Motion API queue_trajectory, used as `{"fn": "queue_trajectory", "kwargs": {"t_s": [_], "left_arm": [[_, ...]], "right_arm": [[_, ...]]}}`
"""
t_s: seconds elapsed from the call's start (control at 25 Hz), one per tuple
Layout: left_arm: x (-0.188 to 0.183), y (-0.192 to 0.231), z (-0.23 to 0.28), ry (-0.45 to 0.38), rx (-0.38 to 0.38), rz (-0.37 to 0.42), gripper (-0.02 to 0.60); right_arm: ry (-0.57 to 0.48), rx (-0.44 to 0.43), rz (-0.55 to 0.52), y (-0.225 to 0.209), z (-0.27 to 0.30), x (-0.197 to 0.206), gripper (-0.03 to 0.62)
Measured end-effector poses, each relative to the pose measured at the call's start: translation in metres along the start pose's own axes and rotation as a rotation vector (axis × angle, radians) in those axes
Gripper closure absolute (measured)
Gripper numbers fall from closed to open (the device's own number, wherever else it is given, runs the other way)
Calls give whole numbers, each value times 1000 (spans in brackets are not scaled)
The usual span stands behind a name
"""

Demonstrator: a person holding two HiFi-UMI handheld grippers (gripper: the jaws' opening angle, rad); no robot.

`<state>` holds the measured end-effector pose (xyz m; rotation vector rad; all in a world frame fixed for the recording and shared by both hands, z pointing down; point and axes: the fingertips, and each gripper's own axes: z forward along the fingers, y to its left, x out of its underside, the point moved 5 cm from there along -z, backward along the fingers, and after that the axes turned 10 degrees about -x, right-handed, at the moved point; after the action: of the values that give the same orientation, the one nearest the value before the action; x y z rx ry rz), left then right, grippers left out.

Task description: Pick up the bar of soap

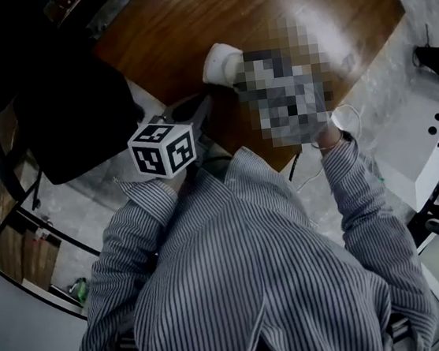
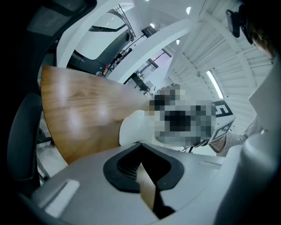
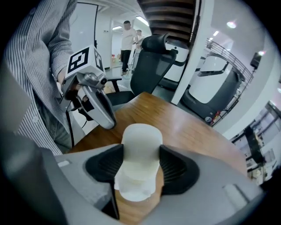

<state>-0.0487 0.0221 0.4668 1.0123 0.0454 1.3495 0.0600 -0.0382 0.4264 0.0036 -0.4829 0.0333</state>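
The white bar of soap [image 3: 140, 140] stands between the black pads of my right gripper [image 3: 139, 169], which is shut on it, held above the brown wooden table [image 3: 189, 127]. In the head view the soap [image 1: 220, 62] pokes out to the left of a mosaic patch that hides the right gripper. The left gripper's marker cube [image 1: 162, 147] hangs near the table's near edge, close to the striped shirt. My left gripper [image 2: 141, 151] is shut with nothing in it, aimed towards the soap [image 2: 134, 127]. The right gripper view shows the left gripper [image 3: 94, 103] left of the soap.
A black office chair [image 1: 76, 109] stands left of the table [image 1: 278, 4], seen also as the chair [image 3: 153, 61] behind it. White equipment [image 1: 430, 145] sits on the right. Two people [image 3: 129, 39] stand far off.
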Motion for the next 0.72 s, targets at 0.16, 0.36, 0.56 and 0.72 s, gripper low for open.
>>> {"fn": "queue_trajectory", "kwargs": {"t_s": [0.16, 0.36, 0.56, 0.72], "left_arm": [[-16, -5, -10, -28, 8, 46, 576], [-44, -29, -20, -79, 35, 134, 576], [-59, -48, -23, -77, 51, 214, 576], [-73, -63, -23, -99, 78, 262, 576]], "right_arm": [[-222, 69, 226, 2, -28, -8, 339], [-546, 137, 509, 10, -68, -2, 339], [-858, 212, 670, 17, -105, 3, 339], [-1025, 266, 798, 24, -116, 2, 339]]}}
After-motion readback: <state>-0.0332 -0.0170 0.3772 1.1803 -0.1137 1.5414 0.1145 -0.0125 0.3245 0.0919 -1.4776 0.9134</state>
